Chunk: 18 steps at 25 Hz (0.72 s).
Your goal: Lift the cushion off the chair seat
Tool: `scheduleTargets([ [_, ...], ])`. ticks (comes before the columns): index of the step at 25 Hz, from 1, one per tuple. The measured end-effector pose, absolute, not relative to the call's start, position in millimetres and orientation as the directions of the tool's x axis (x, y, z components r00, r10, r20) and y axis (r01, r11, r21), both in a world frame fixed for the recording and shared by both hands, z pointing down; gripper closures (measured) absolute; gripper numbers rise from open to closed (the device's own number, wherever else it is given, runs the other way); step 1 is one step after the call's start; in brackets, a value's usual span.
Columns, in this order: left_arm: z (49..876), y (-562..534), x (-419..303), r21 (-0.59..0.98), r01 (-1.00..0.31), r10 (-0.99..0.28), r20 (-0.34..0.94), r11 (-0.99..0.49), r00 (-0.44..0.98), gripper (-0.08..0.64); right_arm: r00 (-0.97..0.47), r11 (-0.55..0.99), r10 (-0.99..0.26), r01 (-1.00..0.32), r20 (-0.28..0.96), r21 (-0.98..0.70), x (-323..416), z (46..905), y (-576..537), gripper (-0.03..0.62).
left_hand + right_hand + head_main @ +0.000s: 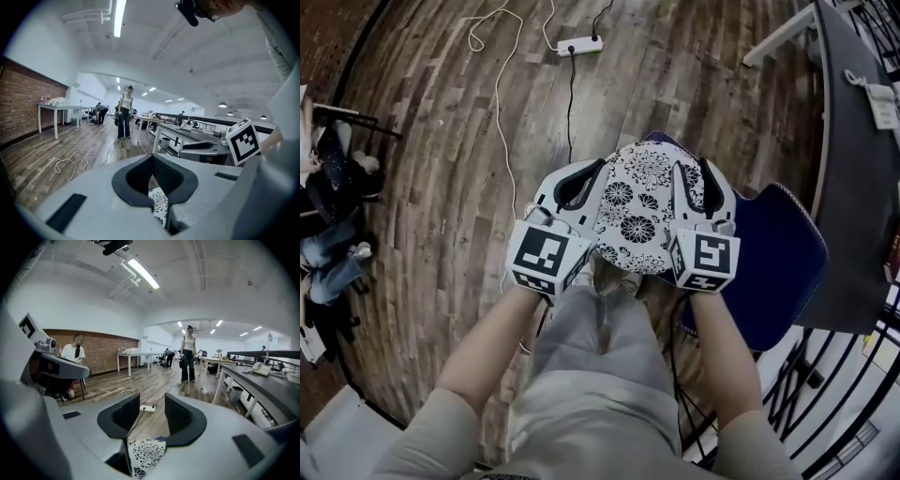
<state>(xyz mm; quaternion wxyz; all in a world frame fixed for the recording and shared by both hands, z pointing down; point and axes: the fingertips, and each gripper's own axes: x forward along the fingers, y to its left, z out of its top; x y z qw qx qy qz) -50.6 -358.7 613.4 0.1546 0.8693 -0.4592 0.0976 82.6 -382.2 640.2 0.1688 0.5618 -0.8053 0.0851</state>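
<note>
The cushion (639, 211), round with a black-and-white flower print, lies on the dark blue chair seat (778, 258) in front of my knees. My left gripper (602, 166) hovers at its left edge. Its jaw tips meet (151, 158) with nothing visible between them, and the cushion (159, 206) shows just below. My right gripper (691, 165) is over the cushion's right part. Its jaws stand open (152, 401) with bare floor visible through the gap, and the cushion (147, 453) lies under them, not pinched.
A white power strip (579, 45) and loose cables (497, 94) lie on the wooden floor ahead. A dark desk (853, 169) runs along the right, with railings below it. A person (188, 359) stands farther off, and another sits at the left (75, 352).
</note>
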Motion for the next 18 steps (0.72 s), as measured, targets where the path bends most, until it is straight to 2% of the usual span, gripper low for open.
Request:
scheduleTargets([
  [7,766,-379,-36,0.235,-0.826,-0.729,0.389,-0.513,0.563,0.555,-0.29,0.362,-0.807,-0.931,0.514,0.044,74,806,-409,0.433],
  [11,841,-380,-29,0.247,-0.824,-0.69,0.455,-0.509,0.563,0.555,-0.277,0.348,-0.731,-0.938,0.623,-0.01,77,891,-408,0.403],
  [18,929,-365,-19,0.269,-0.821,-0.618,0.552,-0.503,0.559,0.555,-0.249,0.358,-0.601,-0.933,0.759,-0.022,99,977,-395,0.355],
])
